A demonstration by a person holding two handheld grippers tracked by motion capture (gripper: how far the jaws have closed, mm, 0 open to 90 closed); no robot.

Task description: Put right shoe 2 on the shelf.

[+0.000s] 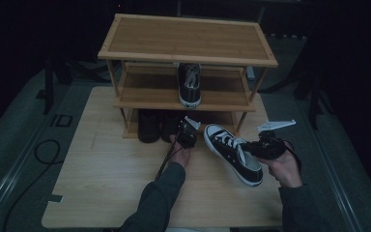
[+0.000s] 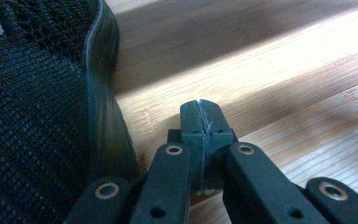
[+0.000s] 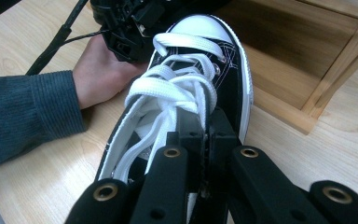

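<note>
Work in hand: putting the loose black-and-white sneaker (image 1: 233, 153) onto the bamboo shoe rack (image 1: 187, 41), by my judgement beside its mate (image 1: 190, 83) on the middle shelf.
Sneaker: lies on the bench (image 1: 101, 193), toe toward the rack, just in front of its lowest shelf.
Right tool (image 1: 251, 147): jaws together, clamped on the sneaker's side wall at the opening, near the laces.
Left tool (image 2: 200, 122): jaws pressed together on nothing, resting on the lowest shelf beside a black knit shoe (image 2: 37, 107).
Doing it well: lift level, keep the toe leading, clear the shelf edge, set it parallel to the mate.
Risk: a thin canvas pinch may let the heel sag.
</note>
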